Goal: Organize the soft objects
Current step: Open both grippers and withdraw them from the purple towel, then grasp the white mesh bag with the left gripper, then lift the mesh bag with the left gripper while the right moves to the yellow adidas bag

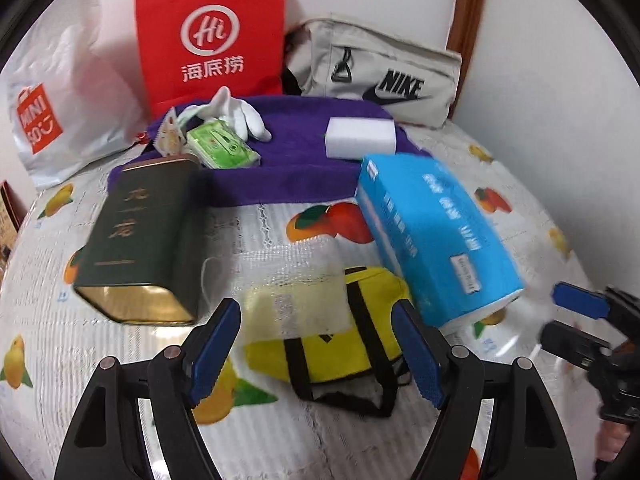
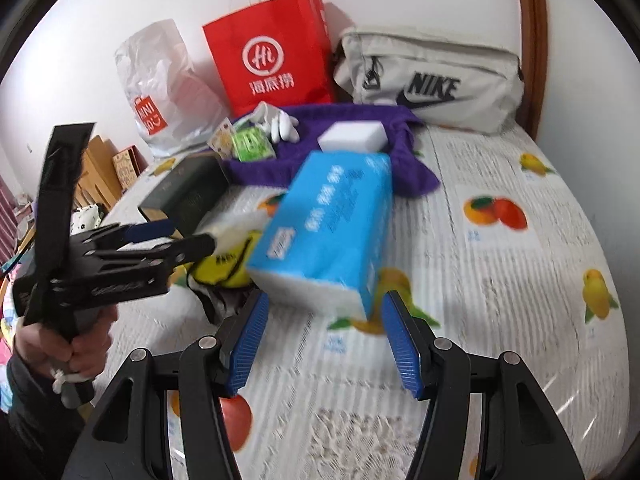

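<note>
A blue tissue pack [image 1: 436, 236] lies slanted on the fruit-print bed sheet [image 1: 520, 248]. Its near end [image 2: 316, 296] sits right at the tips of my right gripper [image 2: 325, 300], whose jaws stand apart; no pad visibly presses on it. A yellow bag with black straps [image 1: 340, 356] lies beside the pack, with a pale mesh cloth [image 1: 296, 300] on top of it. My left gripper [image 1: 316, 320] hangs open over that cloth and bag. The side of the left gripper [image 2: 188, 236] shows in the right wrist view, held by a hand [image 2: 68, 344]. The right gripper [image 1: 560, 320] shows at the left wrist view's right edge.
A dark green tin [image 1: 144, 240] lies left of the bag. Behind are a purple towel [image 1: 280, 176] carrying a white sponge block [image 1: 360, 136], a green wipes pack [image 1: 222, 144] and a white glove [image 1: 240, 112]. A red paper bag [image 1: 212, 32], a plastic bag [image 1: 60, 100] and a grey Nike bag [image 1: 380, 72] line the wall.
</note>
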Tool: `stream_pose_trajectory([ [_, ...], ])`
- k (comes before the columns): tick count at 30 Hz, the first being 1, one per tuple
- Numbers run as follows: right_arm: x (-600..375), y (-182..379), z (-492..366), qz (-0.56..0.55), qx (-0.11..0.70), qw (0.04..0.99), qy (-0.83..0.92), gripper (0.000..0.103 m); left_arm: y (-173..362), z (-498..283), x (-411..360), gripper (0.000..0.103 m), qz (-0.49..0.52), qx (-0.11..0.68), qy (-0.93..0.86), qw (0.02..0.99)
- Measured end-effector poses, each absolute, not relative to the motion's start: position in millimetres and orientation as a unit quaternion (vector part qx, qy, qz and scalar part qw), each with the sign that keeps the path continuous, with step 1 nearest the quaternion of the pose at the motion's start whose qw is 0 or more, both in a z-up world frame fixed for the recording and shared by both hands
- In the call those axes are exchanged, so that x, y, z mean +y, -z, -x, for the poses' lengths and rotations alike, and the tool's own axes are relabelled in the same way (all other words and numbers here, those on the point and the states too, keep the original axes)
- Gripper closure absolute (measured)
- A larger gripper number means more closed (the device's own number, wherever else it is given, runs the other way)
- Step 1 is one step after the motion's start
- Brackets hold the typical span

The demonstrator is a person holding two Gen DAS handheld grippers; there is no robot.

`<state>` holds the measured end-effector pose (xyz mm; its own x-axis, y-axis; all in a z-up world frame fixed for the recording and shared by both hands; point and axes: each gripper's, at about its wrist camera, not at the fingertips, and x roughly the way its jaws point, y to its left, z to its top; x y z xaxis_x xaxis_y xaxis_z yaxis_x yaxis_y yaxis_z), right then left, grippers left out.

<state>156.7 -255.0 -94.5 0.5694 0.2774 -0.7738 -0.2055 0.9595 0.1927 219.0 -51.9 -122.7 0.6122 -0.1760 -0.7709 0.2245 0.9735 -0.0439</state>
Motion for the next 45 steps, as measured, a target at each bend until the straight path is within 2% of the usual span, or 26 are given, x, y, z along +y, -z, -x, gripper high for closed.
stream_pose_trajectory([
  [7, -270, 111, -159, -0.050, 0.461, 0.877, -0.126, 0.044, 144, -236, -53, 0.029, -0.055, 0.431, 0.086, 0.897],
  [8, -271, 113, -161, -0.053, 0.463, 0.876, -0.126, 0.044, 144, -237, -51, 0.040, -0.049, 0.429, 0.089, 0.898],
  [10, -273, 115, -163, -0.062, 0.466, 0.874, -0.126, 0.044, 145, -240, -50, 0.056, -0.047, 0.431, 0.089, 0.897],
  [12, -273, 116, -165, -0.065, 0.468, 0.872, -0.130, 0.044, 145, -241, -48, 0.066, -0.049, 0.429, 0.089, 0.897],
  [13, -272, 117, -166, -0.064, 0.469, 0.871, -0.132, 0.044, 145, -241, -47, 0.074, -0.049, 0.429, 0.089, 0.898],
  [16, -267, 116, -165, -0.059, 0.468, 0.871, -0.139, 0.044, 140, -239, -42, 0.077, -0.027, 0.432, 0.111, 0.895],
  [17, -265, 116, -165, -0.057, 0.468, 0.871, -0.142, 0.044, 138, -236, -41, 0.085, -0.023, 0.429, 0.114, 0.896],
  [19, -260, 115, -163, -0.053, 0.466, 0.871, -0.147, 0.044, 132, -231, -39, 0.093, -0.028, 0.423, 0.114, 0.898],
  [23, -247, 111, -157, -0.043, 0.461, 0.871, -0.163, 0.044, 120, -219, -33, 0.094, 0.004, 0.418, 0.137, 0.898],
  [32, -201, 111, -138, -0.019, 0.447, 0.867, -0.218, 0.044, 111, -182, -5, 0.095, 0.008, 0.409, 0.113, 0.905],
  [45, -114, 124, -157, 0.107, 0.401, 0.872, -0.260, 0.044, 121, -162, 66, 0.095, 0.048, 0.420, 0.046, 0.905],
])
